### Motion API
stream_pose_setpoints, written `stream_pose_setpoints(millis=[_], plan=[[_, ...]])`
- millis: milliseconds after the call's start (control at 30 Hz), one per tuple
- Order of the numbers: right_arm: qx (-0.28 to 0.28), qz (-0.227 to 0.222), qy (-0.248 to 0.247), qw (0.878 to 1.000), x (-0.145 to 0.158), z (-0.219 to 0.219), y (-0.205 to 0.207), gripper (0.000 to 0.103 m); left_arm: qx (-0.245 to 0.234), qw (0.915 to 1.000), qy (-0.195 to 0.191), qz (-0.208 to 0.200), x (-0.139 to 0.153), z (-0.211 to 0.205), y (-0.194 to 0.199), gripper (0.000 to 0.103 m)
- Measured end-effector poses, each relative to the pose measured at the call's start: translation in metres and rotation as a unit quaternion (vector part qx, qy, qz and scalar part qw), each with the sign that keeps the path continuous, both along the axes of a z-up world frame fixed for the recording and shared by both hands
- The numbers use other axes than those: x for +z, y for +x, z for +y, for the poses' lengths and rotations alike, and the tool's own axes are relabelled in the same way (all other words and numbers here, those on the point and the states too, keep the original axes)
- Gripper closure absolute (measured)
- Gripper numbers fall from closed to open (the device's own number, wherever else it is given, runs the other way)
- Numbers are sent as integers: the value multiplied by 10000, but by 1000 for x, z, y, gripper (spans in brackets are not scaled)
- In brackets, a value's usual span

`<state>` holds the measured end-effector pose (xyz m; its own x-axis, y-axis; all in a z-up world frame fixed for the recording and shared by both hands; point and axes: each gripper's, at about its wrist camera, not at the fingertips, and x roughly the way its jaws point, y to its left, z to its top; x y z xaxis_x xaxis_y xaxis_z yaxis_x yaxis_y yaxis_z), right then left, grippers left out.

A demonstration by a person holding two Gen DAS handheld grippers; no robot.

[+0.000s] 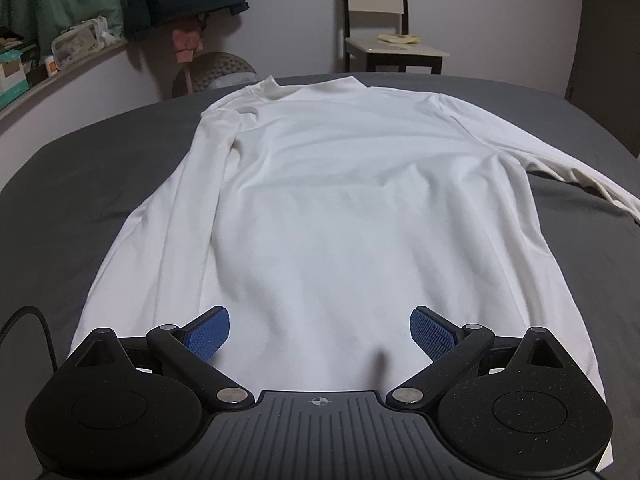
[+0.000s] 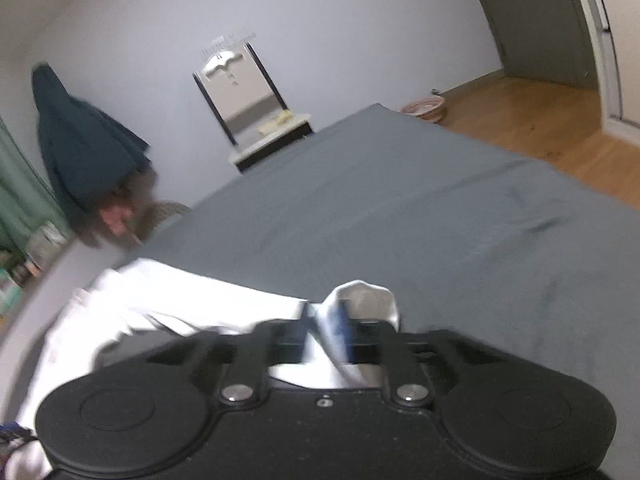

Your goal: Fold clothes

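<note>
left wrist view looked along a white long-sleeved shirt (image 1: 352,208) spread flat on a bed covered by a grey sheet (image 1: 80,184), collar at the far end and hem nearest the camera. the left sleeve lay folded in along the body, while the other sleeve stretched out toward the right edge of the bed. the left claw (image 1: 319,334) hung just above the hem with its blue pads (image 1: 208,334) spread wide apart and nothing between them. right wrist view was blurred; the right claw (image 2: 326,334) was closed tight on a bunch of the white fabric, which stuck up past the fingertips, and the rest of the shirt (image 2: 160,304) trailed away to the left over the sheet. beyond the bed stood a chair (image 1: 378,20) against the wall and a dark jacket (image 2: 80,140) hung nearby.
</note>
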<state>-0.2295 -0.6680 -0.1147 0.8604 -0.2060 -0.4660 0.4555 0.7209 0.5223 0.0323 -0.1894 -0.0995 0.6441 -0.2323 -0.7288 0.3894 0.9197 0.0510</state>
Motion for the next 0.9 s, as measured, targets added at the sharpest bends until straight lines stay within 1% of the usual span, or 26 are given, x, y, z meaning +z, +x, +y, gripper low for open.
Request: stream_pose_setpoints(millis=[33, 67, 100, 133, 167, 233, 267, 333, 400, 467, 500, 600, 633, 667, 700, 733, 767, 833, 900], plan=[[11, -189, 110, 9998, 2, 1, -4, 98, 5, 10000, 3, -3, 0, 0, 0, 5], [-27, -486, 323, 9983, 7, 3, -9, 98, 0, 10000, 2, -7, 0, 0, -1, 5], [-70, -793, 557, 9953, 11, 4, -14, 98, -5, 10000, 5, -9, 0, 0, -1, 5], [-139, -1168, 915, 9888, 16, 5, -22, 98, -11, 10000, 8, -10, 0, 0, -1, 5], [-205, -1545, 1278, 9795, 21, 6, -29, 98, -20, 10000, 10, -10, 0, -1, -1, 5], [-337, -2281, 2031, 9516, 30, 5, -40, 98, -38, 10000, 15, -9, 0, -1, -2, 5], [-520, -2392, 2197, 9444, 34, 2, -42, 98, -52, 10000, 15, -12, -1, -1, -2, 5], [-1135, -1957, 1916, 9550, 38, -14, -33, 98, -88, 10000, 26, -21, -1, -2, -3, 5], [-1718, -1483, 1608, 9605, 40, -31, -23, 99, -128, 9999, 48, -13, -2, -4, -4, 5], [-1961, -675, 1117, 9719, 24, -58, 1, 100, -161, 9999, 61, -4, -2, -6, -4, 5], [-1890, -256, 897, 9775, 15, -67, 11, 100, -171, 9998, 72, -4, -2, -7, -4, 5], [-1329, 62, 390, 9903, 5, -66, 18, 97, -138, 9999, 83, -30, 0, -6, -4, 5], [-1114, 163, 198, 9935, 3, -64, 20, 91, -114, 9999, 63, -48, 1, -5, -4, 5], [-765, 238, -120, 9967, 4, -57, 20, 76, -92, 9999, 53, -57, 1, -4, -3, 5], [-496, 364, -423, 9972, 7, -51, 22, 71, -63, 9999, 56, -55, 1, -2, -3, 5], [-176, 591, -797, 9949, 9, -44, 25, 68, -41, 10000, 69, -26, -1, -2, -2, 5], [126, 819, -1160, 9898, 11, -38, 28, 69, -22, 10000, 80, 1, -2, -1, -1, 5], [538, 1290, -1761, 9744, 12, -30, 30, 69, -49, 10000, 59, 25, -3, -3, 0, 5], [1040, 1639, -2199, 9560, 12, -23, 29, 69, -88, 9999, 59, 7, -3, -5, 1, 5]])
